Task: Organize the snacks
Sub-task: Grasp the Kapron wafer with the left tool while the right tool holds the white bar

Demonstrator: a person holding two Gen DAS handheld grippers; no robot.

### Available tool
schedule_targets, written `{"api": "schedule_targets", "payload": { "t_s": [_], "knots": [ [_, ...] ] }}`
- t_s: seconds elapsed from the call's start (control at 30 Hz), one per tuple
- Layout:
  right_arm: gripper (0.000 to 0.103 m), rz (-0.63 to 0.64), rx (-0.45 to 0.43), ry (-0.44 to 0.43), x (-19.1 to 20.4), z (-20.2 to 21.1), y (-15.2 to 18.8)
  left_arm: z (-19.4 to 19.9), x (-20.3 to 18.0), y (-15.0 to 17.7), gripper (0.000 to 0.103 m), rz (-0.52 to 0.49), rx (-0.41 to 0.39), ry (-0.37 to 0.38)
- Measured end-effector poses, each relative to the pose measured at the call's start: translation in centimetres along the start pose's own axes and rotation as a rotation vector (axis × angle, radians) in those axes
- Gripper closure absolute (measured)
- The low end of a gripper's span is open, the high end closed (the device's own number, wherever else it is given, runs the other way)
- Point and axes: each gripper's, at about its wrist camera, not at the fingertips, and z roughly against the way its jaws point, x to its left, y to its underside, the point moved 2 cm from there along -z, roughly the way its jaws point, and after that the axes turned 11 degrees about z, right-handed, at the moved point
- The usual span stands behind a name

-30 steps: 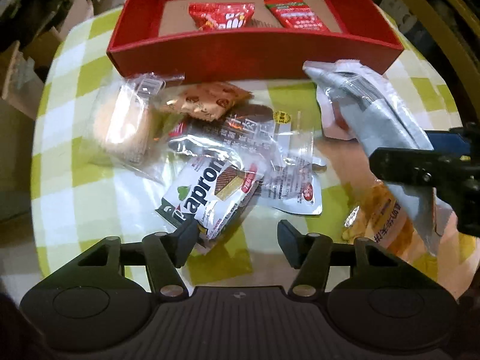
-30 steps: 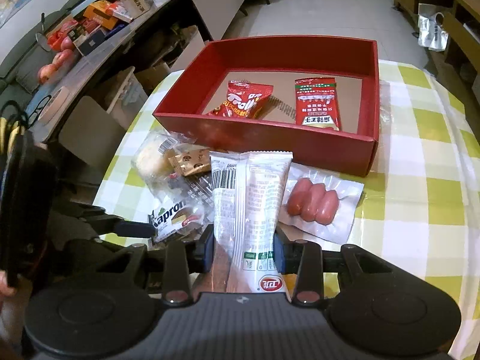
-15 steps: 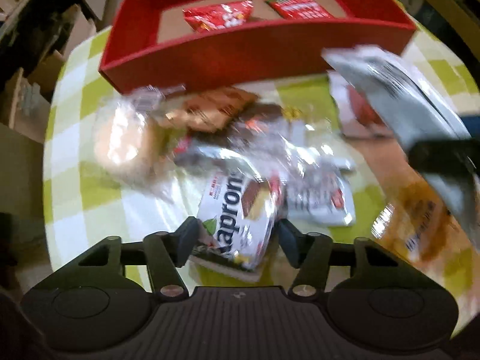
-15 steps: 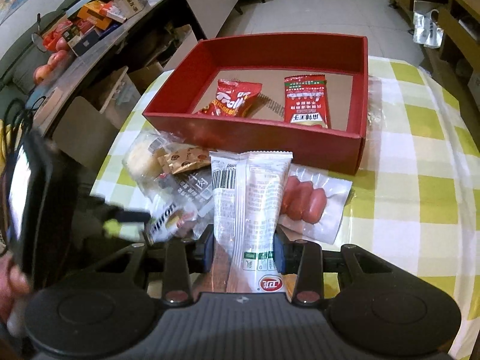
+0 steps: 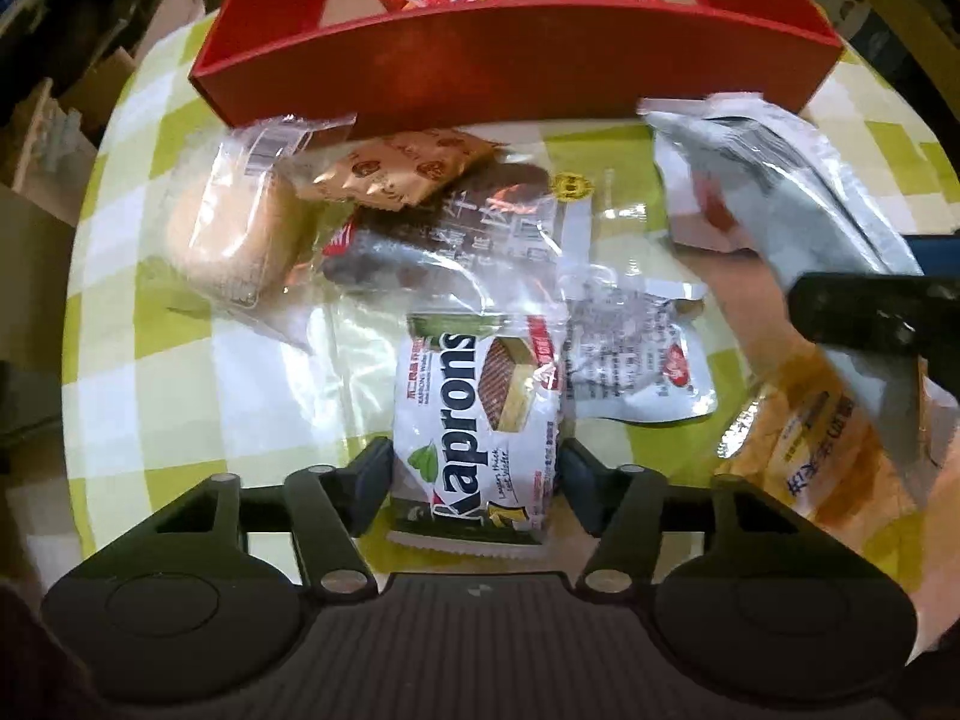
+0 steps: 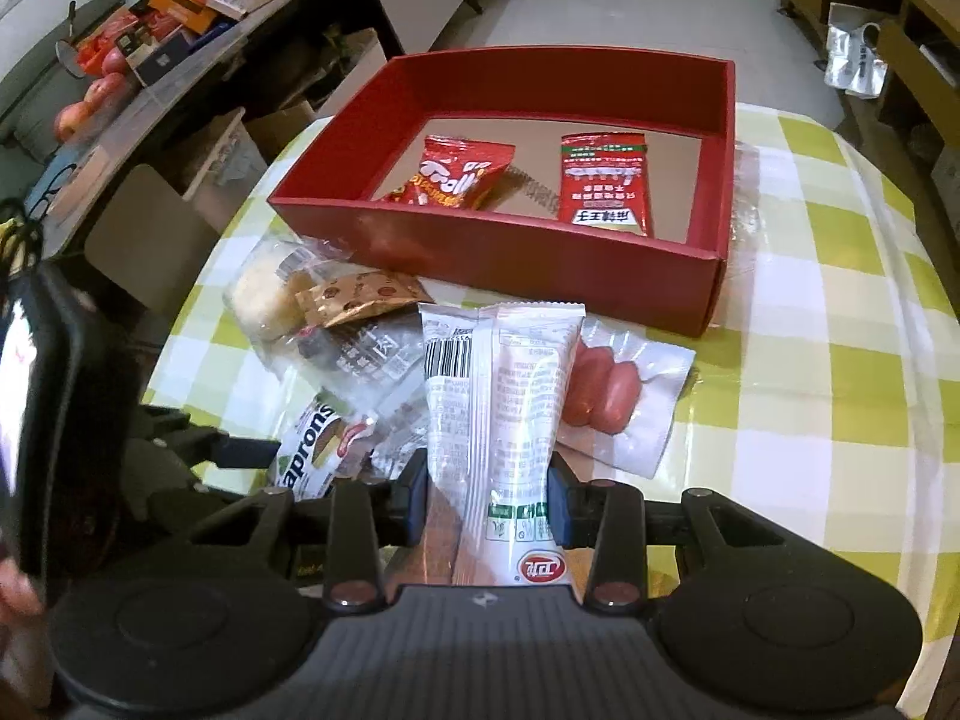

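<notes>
A: Left gripper (image 5: 474,474) status?
B: Pointing down over the white Kaprons wafer packet (image 5: 480,420) on the green-and-white checked tablecloth (image 5: 150,396). Packet sits between the fingers and the jaws are opening; pads look just beside its edges, not pressing.
A: Right gripper (image 6: 489,501)?
B: Clenched on a long white plastic snack packet with a barcode (image 6: 498,396), held clear of the table.
A: Rest of the snacks?
B: Loose pile in front of the red rectangular cardboard box (image 6: 714,276): clear-wrapped round bun (image 5: 228,240), gold-brown biscuit packet (image 5: 396,171), vacuum pack of pink sausages (image 6: 606,396). Two red packets lie inside the box.
</notes>
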Motion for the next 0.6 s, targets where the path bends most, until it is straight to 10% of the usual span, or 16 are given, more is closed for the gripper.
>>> {"api": "schedule_targets", "payload": {
  "t_s": [0.6],
  "knots": [
    [0.058,0.043,-0.056,0.032,0.6,1.4,-0.5,4.4,-0.5,0.4,0.062,-0.001,-0.126,-0.052]
  ]
}}
